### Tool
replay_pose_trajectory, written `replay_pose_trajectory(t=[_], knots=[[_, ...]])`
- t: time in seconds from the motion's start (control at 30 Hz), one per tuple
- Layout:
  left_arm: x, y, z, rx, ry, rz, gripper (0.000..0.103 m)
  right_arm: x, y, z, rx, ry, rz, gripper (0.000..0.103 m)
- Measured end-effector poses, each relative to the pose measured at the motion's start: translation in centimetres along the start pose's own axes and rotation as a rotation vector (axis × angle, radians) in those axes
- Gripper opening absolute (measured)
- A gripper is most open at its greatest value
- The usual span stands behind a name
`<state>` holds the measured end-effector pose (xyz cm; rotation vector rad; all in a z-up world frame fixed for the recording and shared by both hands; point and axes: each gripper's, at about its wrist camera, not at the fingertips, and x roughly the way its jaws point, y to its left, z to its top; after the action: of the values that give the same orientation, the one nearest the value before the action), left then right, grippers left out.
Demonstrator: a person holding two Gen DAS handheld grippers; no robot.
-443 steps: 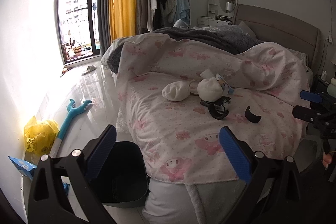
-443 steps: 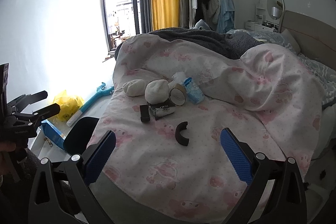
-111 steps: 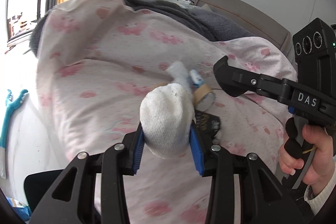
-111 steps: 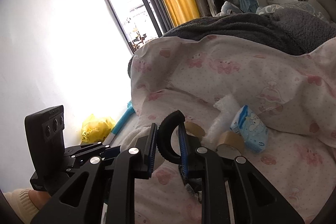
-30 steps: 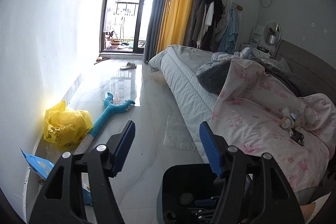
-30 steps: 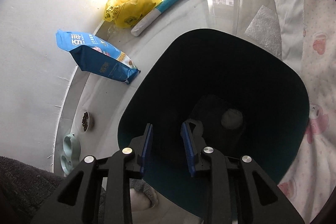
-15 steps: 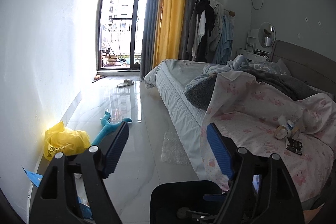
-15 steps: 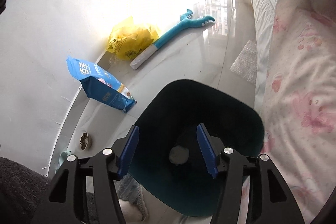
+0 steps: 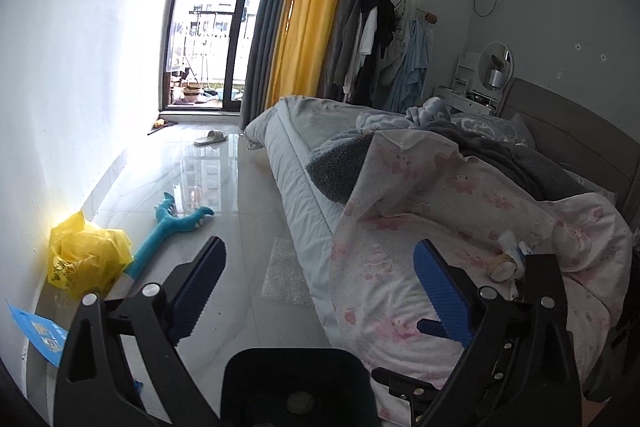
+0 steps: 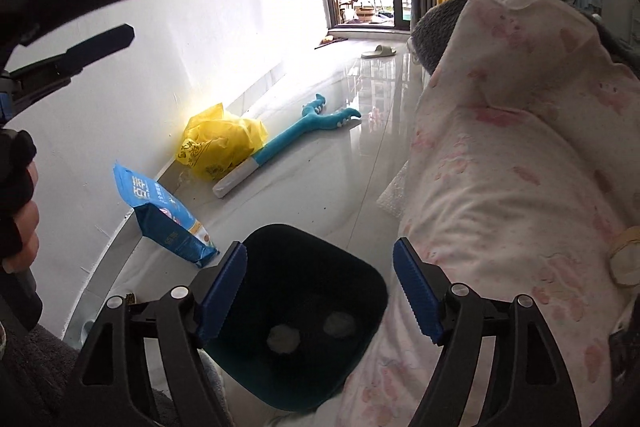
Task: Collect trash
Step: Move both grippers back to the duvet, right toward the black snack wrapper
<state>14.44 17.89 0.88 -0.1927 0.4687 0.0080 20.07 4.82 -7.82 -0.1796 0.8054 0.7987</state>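
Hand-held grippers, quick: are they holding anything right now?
Left hand-held gripper: jaws opening, nothing between them.
Right hand-held gripper: jaws opening, nothing between them, above the dark bin.

the bin (image 10: 352,279) stands on the floor beside the bed (image 10: 520,187) (two balls (image 10: 283,339) inside).

dark teal bin (image 10: 320,267), yellow bag (image 10: 220,143), pink-printed white quilt (image 10: 500,167), blue pouch (image 10: 160,219), yellow curtain (image 9: 308,7)

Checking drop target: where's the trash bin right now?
Right wrist view: the dark trash bin stands on the floor against the bed's pink quilt, right of the blue bag, below the open right gripper.
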Motion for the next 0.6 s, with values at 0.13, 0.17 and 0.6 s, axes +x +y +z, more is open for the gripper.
replay_pose_trajectory(t=[0.13,0.17,0.6], knots=[[1.1,-2.0,-0.1,0.015,0.012,-0.027,0.096,-2.2,-2.0,0.1,0.002,-0.048,-0.031,0.081],[1.4,-2.6,-0.1,0.022,0.017,-0.033,0.096,-2.8,-2.6,0.0,0.006,-0.059,-0.041,0.081],[5.2,-9.0,-1.3,0.057,0.086,-0.132,0.097,-8.4,-11.7,-1.9,0.138,-0.133,-0.193,0.085]])
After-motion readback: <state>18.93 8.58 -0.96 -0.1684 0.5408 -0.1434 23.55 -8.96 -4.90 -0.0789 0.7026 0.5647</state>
